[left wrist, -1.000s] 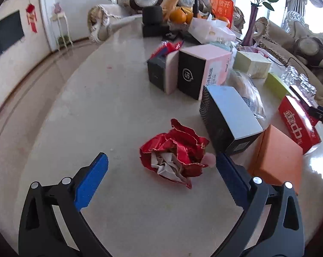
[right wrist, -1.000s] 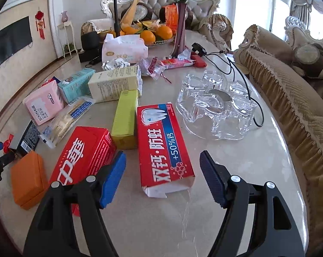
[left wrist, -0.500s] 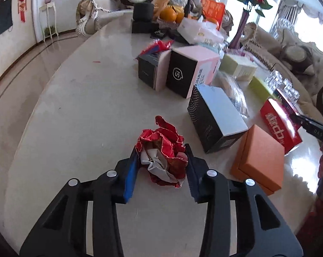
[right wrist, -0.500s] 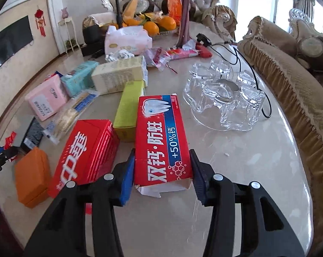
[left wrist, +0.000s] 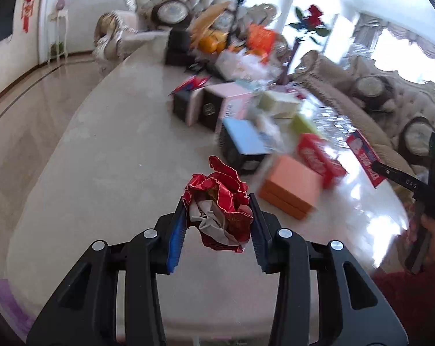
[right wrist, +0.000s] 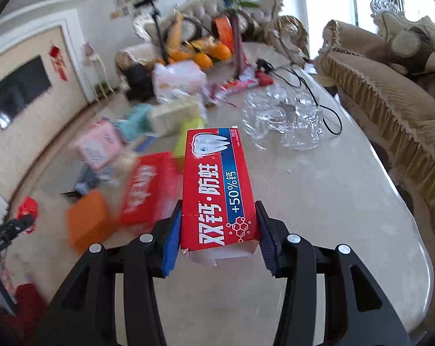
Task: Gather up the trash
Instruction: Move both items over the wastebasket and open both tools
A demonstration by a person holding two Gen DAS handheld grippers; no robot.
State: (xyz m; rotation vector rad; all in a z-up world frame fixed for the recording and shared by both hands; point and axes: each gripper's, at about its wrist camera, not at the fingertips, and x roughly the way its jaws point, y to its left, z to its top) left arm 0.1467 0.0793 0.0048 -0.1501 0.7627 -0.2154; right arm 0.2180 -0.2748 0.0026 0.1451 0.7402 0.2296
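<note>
Both tongs closed, lifted | left [left wrist: 217,225] pinching wrapper [left wrist: 218,210] | right [right wrist: 217,230] pinching toothpaste box [right wrist: 217,184]

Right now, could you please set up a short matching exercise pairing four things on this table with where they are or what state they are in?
Things:
1. crumpled red wrapper
2. toothpaste box
3. orange box
4. clear glasses

States:
A. lying flat on the table beside a red carton
B. clamped in the right gripper, open flap toward the camera
C. clustered on the table next to a black cable
D. clamped in the left gripper

Pairs: 1-D, 2-B, 3-A, 4-C
</note>
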